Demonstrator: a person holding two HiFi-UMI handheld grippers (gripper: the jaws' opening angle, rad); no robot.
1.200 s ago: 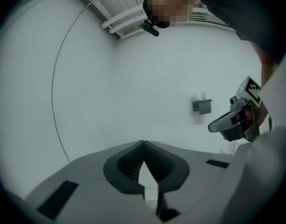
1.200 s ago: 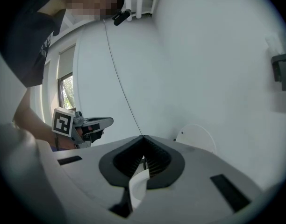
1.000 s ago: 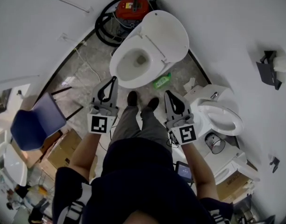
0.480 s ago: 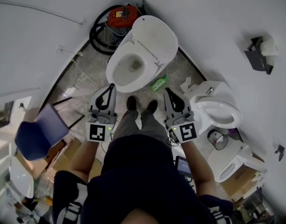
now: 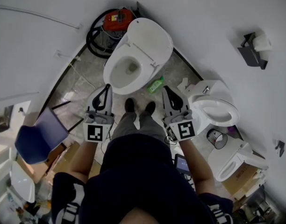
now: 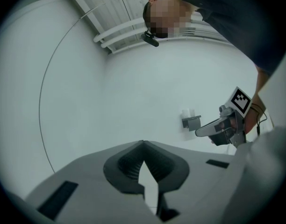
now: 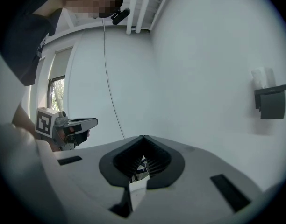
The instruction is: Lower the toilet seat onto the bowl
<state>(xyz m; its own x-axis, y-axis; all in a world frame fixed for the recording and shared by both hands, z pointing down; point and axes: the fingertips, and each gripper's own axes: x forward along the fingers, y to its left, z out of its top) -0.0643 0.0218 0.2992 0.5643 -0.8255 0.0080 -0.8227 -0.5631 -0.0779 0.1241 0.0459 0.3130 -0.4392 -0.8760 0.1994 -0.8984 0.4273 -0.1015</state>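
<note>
hovering near a glossy oval toilet bowl (image 5: 110, 72), left gripper (image 5: 106, 87) and right gripper (image 5: 166, 88), ribbed jaws closed

White walls (image 5: 218, 13) ring a grey stone floor (image 5: 81, 84) (blue chair (image 5: 38, 136) at left).

I can read no words or numbers from here. The left claw (image 5: 107, 86) and right claw (image 5: 165, 88) each carry a black-and-white square code on the cube, a pattern and not letters. The yellow label (image 5: 115, 17) on the red vacuum (image 5: 123, 14) is too small to read.
</note>
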